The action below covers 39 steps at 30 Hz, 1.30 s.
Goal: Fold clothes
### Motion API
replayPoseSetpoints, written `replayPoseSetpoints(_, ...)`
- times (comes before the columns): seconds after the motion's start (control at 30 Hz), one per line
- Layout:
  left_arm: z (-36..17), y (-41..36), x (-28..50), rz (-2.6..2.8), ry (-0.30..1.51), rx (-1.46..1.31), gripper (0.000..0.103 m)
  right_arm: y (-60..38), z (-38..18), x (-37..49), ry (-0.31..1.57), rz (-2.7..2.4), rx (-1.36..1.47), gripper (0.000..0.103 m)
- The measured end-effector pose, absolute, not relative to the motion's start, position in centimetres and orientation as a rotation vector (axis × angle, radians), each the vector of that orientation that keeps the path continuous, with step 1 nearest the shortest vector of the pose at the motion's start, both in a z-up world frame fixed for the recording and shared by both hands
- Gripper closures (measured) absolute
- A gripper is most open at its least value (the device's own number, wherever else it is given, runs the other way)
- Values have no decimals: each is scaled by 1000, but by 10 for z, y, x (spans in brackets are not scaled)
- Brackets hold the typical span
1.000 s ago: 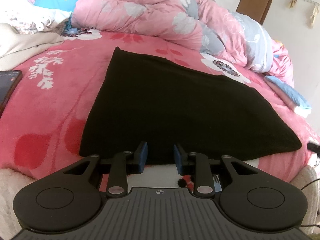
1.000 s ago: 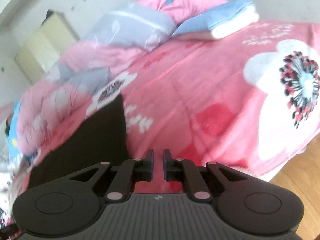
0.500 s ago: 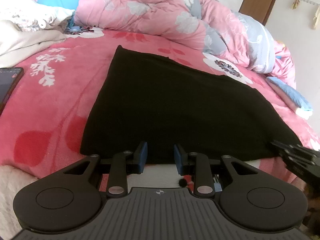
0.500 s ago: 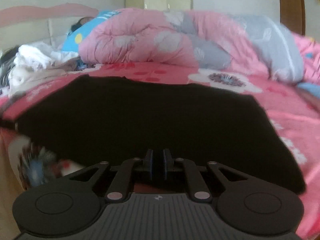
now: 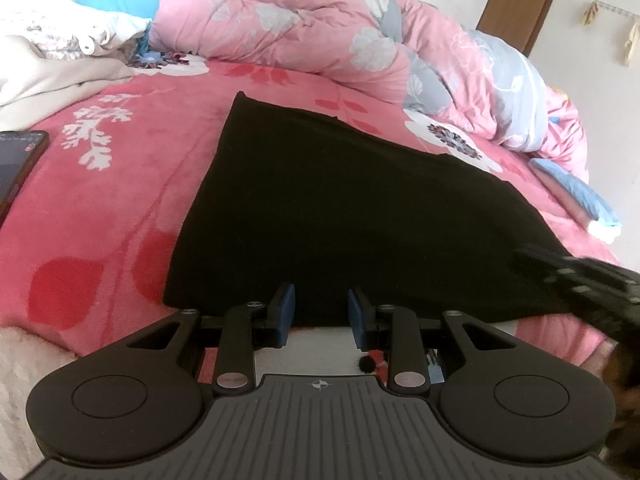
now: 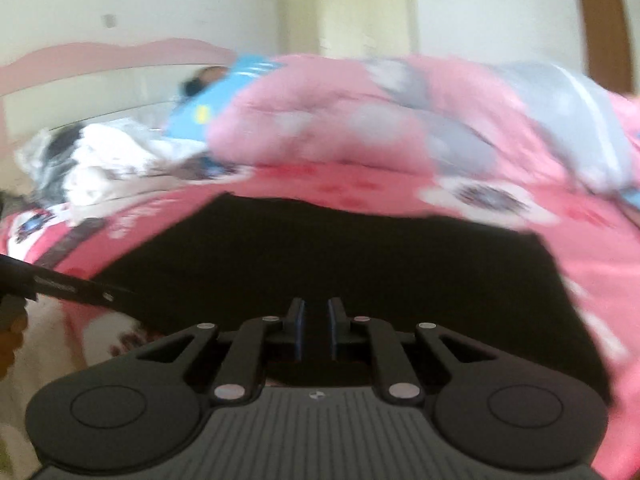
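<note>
Black knit cloth [image 5: 352,216] lay flat in a folded slab across the middle of a pink flowered bed [image 5: 112,184], its near edge running along the bed's front edge. The left hand-held gripper [image 5: 321,312] hung at that near edge at 6 o'clock of the cloth, its blue-padded fingers [image 5: 285,310] standing apart with nothing between them; whether the tips touched the fabric could not be told. The right hand-held gripper [image 6: 316,322] pointed at the same near edge from further right, its fingers only a narrow slit apart, with dark fabric showing behind the gap and no grip visible. In the left wrist view that right hand-held gripper appeared as a blurred dark shape at 3 o'clock, over the cloth's near right corner. The right wrist view was smeared by motion.

A bunched pink and grey quilt [image 5: 320,28] was heaped along the far side of the bed at 12 o'clock. White and cream laundry [image 5: 52,52] sat piled at 10 o'clock, and a dark phone [image 5: 18,164] lay on the bedspread at 9 o'clock, well apart from the cloth. A blue folded item [image 5: 576,196] rested near the bed's right side at 3 o'clock. A brown door [image 5: 520,4] stood beyond the quilt.
</note>
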<state>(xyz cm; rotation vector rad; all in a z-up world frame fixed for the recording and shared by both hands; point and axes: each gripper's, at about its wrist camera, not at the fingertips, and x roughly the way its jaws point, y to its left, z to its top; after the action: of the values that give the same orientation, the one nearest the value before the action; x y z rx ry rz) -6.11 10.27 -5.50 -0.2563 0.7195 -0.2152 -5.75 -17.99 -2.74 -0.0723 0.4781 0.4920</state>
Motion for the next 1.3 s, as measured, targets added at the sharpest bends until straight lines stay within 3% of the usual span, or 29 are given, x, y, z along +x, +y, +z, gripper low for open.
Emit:
replayPoseSetpoints(0.17, -58, 111, -65, -215, 714, -283, 74, -158, -61, -56, 550, 521, -145, 90)
replayPoseSetpoints(0.4, -63, 123, -66, -242, 705, -352, 74, -200, -48, -72, 646, 508, 3, 90)
replayPoseSetpoints(0.57, -62, 119, -69, -228, 700, -333, 74, -155, -33, -65, 514, 614, -32, 90)
replayPoseSetpoints(0.77, -64, 119, -74, -221, 689, -327, 74, -127, -78, -74, 428, 617, -188, 90)
replayPoseSetpoints(1.0, -65, 123, -73, -232, 689, -331, 74, -140, -58, -95, 475, 599, -203, 90)
replayPoseSetpoints(1.13, -63, 122, -77, -220, 694, -328, 74, -119, -45, -85, 402, 639, -200, 90)
replayPoseSetpoints(1.3, -56, 130, -85, -183, 698, -337, 74, -95, -72, -73, 431, 677, -238, 90)
